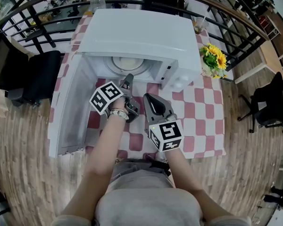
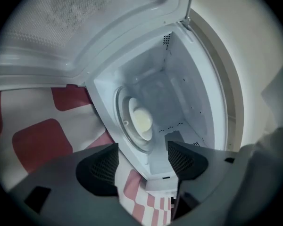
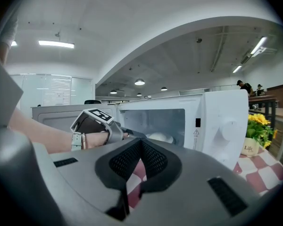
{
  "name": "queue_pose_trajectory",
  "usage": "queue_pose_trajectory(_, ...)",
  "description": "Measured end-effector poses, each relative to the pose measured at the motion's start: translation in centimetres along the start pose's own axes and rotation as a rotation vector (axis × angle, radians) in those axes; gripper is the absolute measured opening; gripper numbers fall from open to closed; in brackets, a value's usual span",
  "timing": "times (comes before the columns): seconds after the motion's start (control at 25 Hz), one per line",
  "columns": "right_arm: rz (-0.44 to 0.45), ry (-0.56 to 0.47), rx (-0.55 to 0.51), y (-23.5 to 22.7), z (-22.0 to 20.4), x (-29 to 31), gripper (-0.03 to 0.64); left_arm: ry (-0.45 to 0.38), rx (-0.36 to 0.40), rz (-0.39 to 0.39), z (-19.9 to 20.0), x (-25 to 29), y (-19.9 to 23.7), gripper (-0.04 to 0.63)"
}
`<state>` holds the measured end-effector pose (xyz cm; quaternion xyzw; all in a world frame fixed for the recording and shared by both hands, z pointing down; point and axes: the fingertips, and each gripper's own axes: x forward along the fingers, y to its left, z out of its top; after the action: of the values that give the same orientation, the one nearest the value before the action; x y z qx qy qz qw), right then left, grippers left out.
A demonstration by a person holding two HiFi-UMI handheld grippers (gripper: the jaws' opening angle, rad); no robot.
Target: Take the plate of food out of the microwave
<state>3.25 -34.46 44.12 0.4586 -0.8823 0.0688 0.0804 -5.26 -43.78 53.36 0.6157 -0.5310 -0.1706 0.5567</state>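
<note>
A white microwave (image 1: 141, 41) stands on the checked table with its door (image 1: 68, 107) swung open to the left. Inside, a white plate of pale food (image 1: 127, 64) rests on the turntable; the plate (image 2: 140, 121) lies straight ahead in the left gripper view. My left gripper (image 1: 128, 80) is at the mouth of the oven, a little short of the plate, and the left gripper (image 2: 142, 161) is open with nothing between its jaws. My right gripper (image 1: 151, 101) hangs back over the table in front of the oven; the right gripper (image 3: 140, 158) is shut and empty.
A pot of yellow flowers (image 1: 213, 58) stands to the right of the microwave near the table's edge. The red-and-white checked tablecloth (image 1: 203, 112) covers the table. A black chair (image 1: 37, 76) is at the left, a railing (image 1: 47, 13) behind.
</note>
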Motion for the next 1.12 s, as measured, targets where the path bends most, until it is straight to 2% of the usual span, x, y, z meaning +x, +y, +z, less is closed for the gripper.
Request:
queue_pose_trajectory(0.2, 0.004, 0.013, 0.005, -0.5, -0.4, 1.1, 0.023, -0.004, -0.071, 0.028, 0.8, 1.9, 1.0, 0.318)
queue_pose_trajectory(0.4, 0.001, 0.03, 0.013, -1.1, -1.3, 1.6, 0.023, -0.011, -0.117, 0.118, 1.0, 3.6, 2.7, 0.318)
queue_pose_trajectory(0.68, -0.011, 0.062, 0.026, -2.4, -2.3, 1.8, 0.023, -0.062, -0.202, 0.229, 1.9, 5.2, 4.4, 0.319)
queue_pose_trajectory(1.12, -0.03, 0.082, 0.048, -4.2, -3.2, 1.8, 0.023, -0.093, -0.322, 0.324, 2.1, 7.3, 5.3, 0.325)
